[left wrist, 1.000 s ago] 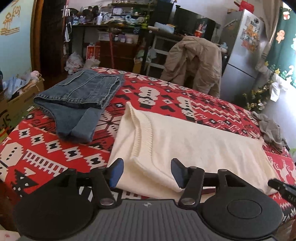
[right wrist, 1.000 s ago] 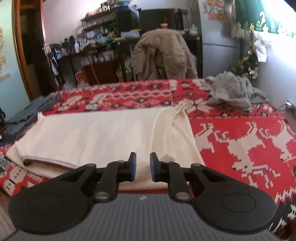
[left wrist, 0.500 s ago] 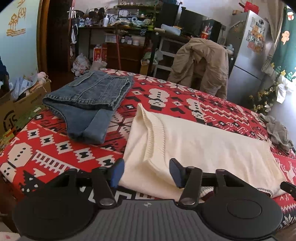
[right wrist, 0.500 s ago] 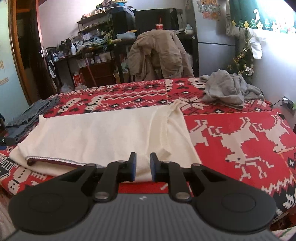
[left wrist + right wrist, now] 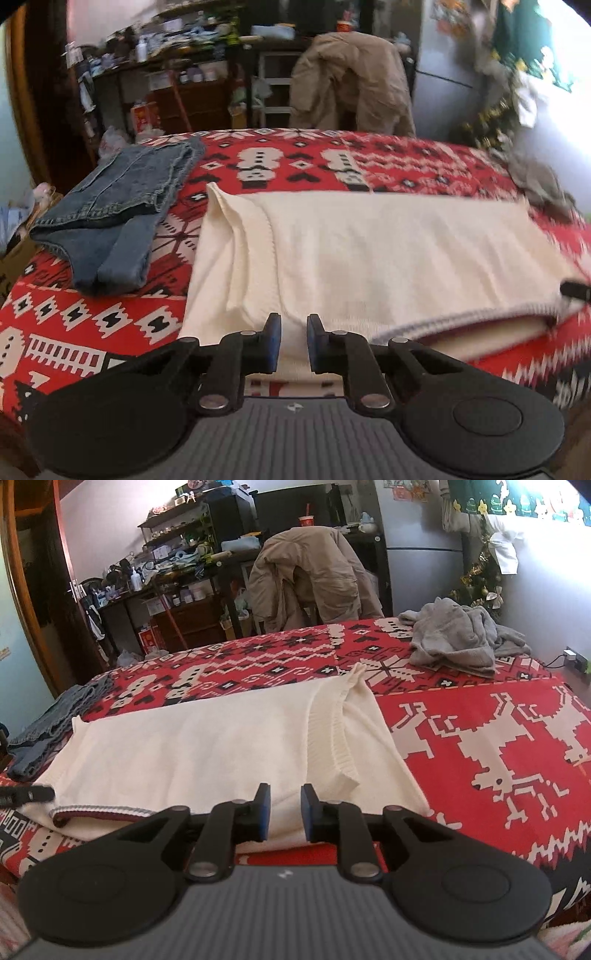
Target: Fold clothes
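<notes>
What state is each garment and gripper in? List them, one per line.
Cream sweater: partly folded, lying flat on the blanket.
Jeans: folded, beside the sweater.
Grey garment: crumpled, unfolded, at the far corner.
Beige jacket: draped over a chair.
Left gripper: narrowly open at the sweater's near edge, nothing clamped.
Right gripper: narrowly open at the sweater's near edge, nothing clamped.

1 cream sweater (image 5: 369, 251) – 1 jeans (image 5: 122, 206) – 1 grey garment (image 5: 454, 638) – 1 jacket (image 5: 310, 576)

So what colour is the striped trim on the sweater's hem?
White, grey and dark red stripes on the cream sweater's hem trim, clearest in the right wrist view.
</notes>
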`<state>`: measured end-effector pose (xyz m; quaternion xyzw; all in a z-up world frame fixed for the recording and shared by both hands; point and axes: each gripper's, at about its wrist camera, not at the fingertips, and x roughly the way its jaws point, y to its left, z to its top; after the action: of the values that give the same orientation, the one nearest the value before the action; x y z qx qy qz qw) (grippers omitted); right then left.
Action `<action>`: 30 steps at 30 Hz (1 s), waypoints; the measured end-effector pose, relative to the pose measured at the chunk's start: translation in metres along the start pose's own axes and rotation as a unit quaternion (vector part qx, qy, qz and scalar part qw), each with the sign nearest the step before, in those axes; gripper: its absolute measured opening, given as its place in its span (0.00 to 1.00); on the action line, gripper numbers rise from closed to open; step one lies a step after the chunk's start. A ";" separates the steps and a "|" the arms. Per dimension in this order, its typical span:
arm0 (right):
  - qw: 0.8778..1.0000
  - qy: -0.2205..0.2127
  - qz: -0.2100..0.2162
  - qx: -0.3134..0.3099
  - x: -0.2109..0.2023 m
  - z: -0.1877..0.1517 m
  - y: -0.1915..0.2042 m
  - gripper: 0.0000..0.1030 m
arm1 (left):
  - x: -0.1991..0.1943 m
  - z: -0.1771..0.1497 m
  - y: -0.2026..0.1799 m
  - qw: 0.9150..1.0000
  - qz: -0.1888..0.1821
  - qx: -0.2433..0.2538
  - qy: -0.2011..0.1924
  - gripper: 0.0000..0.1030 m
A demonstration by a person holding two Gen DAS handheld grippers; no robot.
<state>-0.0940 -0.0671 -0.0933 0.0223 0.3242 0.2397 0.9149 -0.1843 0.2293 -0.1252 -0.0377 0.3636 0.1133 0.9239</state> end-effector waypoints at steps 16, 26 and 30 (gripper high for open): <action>1.000 -0.008 0.002 0.021 -0.004 0.004 -0.009 0.24 | -0.025 -0.002 0.025 0.998 -0.007 -0.043 -0.043 0.15; 1.000 -0.003 0.004 0.010 0.001 0.003 -0.003 0.26 | -0.007 -0.006 0.003 0.999 -0.031 0.029 -0.009 0.13; 1.000 -0.001 0.003 0.007 0.002 0.003 -0.002 0.26 | -0.011 -0.014 -0.006 0.997 -0.025 0.070 -0.004 0.14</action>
<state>-0.0900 -0.0680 -0.0926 0.0302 0.3249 0.2401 0.9143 -0.2006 0.2196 -0.1279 0.0182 0.3659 0.0650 0.9282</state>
